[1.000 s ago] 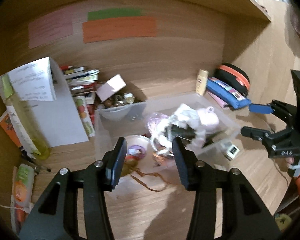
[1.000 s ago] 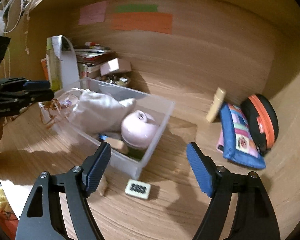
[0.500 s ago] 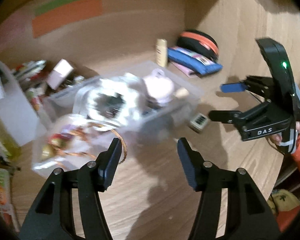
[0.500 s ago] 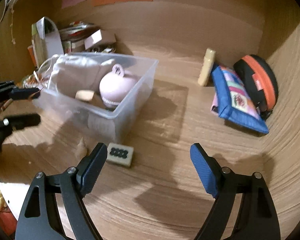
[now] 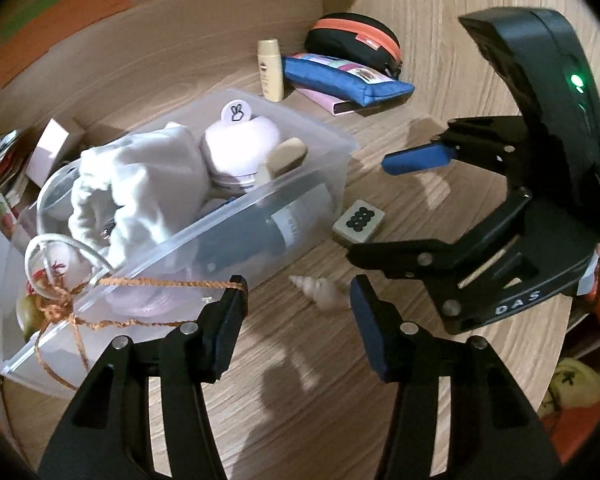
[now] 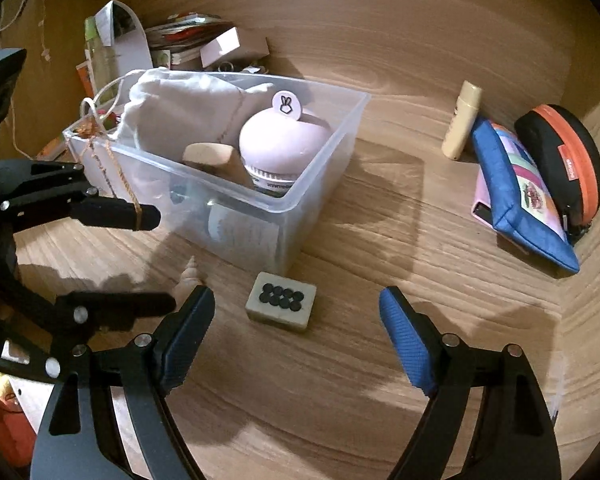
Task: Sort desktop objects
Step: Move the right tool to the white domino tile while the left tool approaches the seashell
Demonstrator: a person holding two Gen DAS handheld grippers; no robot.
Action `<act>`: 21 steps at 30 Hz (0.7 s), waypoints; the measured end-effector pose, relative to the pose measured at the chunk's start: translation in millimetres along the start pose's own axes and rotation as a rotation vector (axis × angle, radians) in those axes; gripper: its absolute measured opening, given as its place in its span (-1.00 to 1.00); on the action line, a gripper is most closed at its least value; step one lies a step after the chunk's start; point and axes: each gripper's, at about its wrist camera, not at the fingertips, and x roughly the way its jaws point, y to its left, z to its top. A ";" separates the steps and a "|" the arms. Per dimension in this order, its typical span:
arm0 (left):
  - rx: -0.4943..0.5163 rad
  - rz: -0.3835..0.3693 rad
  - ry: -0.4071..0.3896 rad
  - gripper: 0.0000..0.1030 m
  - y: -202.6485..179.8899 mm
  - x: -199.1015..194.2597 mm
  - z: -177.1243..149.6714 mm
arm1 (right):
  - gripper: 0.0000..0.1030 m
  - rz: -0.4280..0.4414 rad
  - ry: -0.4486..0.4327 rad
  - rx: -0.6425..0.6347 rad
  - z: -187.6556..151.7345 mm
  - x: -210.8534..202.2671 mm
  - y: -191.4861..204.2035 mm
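Two loose pieces lie on the desk just in front of the clear plastic bin point(image 6: 324, 148): a small spiral seashell point(image 5: 320, 289) and a mahjong tile point(image 6: 282, 302) with black dots on its face.

Left of the bin's near wall, the left gripper point(image 5: 298, 308) hovers low with its jaws spread and nothing between them. An orange twine point(image 5: 148, 283) from the bundle at the bin's left end is draped over the tip of its left finger. The seashell sits just ahead of that gap, a little toward the right finger. The likely step is to pick up the shell, so the person would do well to shake the twine free first, or the bundle may be dragged along. The shell tapers and looks hard and smooth; closing across its wider end, low to the wood, should keep it from squirting out.

Right of the shell, the tile rests flat near the bin's front corner. The right gripper point(image 6: 296, 320) is also wide open and empty, with the tile just ahead and between its fingers. Both grippers crowd the same patch, so one should wait.

Well to the right of the bin, a cream tube point(image 6: 462, 120), a blue pencil case point(image 6: 516, 196) and a black-and-orange pouch point(image 6: 564, 160) rest against the wall.
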 end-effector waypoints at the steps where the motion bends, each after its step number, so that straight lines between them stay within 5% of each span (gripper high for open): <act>1: 0.001 -0.004 0.002 0.02 -0.7 0.8 -0.2 | 0.56 0.000 0.004 0.004 1.0 2.1 -0.8; 9: -0.001 -0.039 0.029 -0.09 -1.8 11.4 -3.0 | -0.03 0.023 0.060 -0.006 4.3 18.3 0.2; 21: -0.005 -0.038 0.014 -0.09 -3.2 6.8 -1.2 | -0.32 0.056 0.055 -0.010 2.8 17.5 6.8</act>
